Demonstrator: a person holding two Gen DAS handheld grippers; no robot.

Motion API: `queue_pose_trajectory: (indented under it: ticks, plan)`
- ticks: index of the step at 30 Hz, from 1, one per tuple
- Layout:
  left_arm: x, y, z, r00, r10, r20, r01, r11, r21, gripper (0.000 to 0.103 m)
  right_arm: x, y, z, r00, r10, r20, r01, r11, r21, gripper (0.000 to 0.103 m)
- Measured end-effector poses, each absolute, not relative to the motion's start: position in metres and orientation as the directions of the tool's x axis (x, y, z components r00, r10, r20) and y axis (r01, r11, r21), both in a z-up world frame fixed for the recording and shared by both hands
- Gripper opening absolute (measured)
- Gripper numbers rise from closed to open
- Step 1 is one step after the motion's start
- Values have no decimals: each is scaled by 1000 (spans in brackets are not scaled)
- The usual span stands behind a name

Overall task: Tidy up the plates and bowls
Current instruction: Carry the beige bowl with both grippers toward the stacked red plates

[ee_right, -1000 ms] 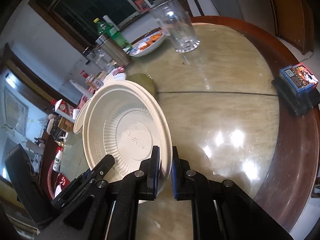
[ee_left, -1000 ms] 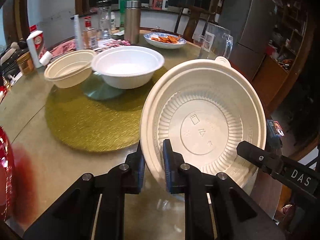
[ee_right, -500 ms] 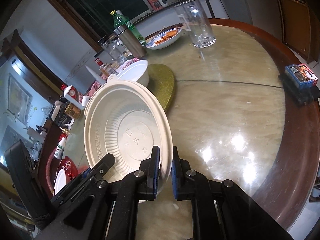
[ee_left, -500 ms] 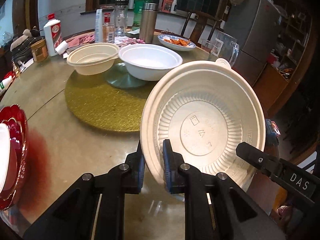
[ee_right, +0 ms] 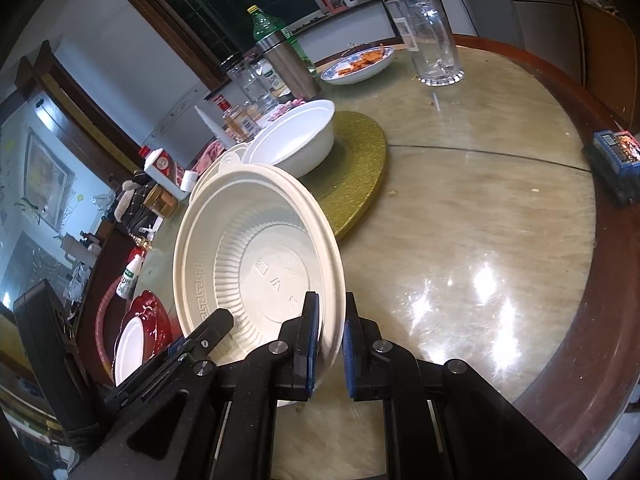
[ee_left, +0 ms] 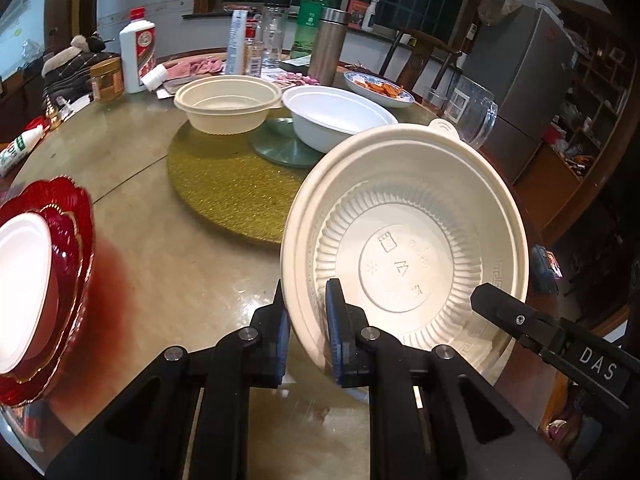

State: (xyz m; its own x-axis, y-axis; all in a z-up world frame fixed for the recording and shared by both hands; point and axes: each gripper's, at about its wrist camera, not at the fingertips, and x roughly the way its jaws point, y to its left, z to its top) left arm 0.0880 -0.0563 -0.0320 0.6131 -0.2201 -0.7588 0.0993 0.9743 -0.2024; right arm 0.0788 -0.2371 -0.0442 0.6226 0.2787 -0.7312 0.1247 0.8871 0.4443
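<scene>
We hold the cream disposable bowl (ee_left: 404, 248) tilted above the tabletop (ee_left: 168, 264), our left claw (ee_left: 306, 320) and right claw (ee_right: 330, 334) each pinched tight on its rim at opposite sides. Over the last second the view has swung left: the red scalloped plate (ee_left: 76, 240) with a white dish (ee_left: 20, 292) on it has come into sight. We judge the bowl is being carried that way, away from the two bowls on the gold mat (ee_left: 224, 188).

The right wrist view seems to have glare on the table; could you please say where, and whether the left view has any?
Right wrist view: bright glare patches on the table, right of the cream bowl. Left wrist view: only faint sheen near the red plate; fisheye bending in both.
</scene>
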Motion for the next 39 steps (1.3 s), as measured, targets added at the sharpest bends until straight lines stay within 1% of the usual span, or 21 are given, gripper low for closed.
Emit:
queue_pose_trajectory:
  ticks: [11,27,39]
  plan:
    - [76,-35,-36,614,-205,-763,68,976,-208,15,72,-217,-46,610,300,-733,88,894,440,10]
    - [63,-15,-29,636,-197,-746,47,975,-218,15,70,-196,-37,611,314,-727,45,903,427,10]
    - [51,13,-18,658,-162,-735,5,978,-210,15,72,-167,-29,608,359,-708,-24,900,436,11]
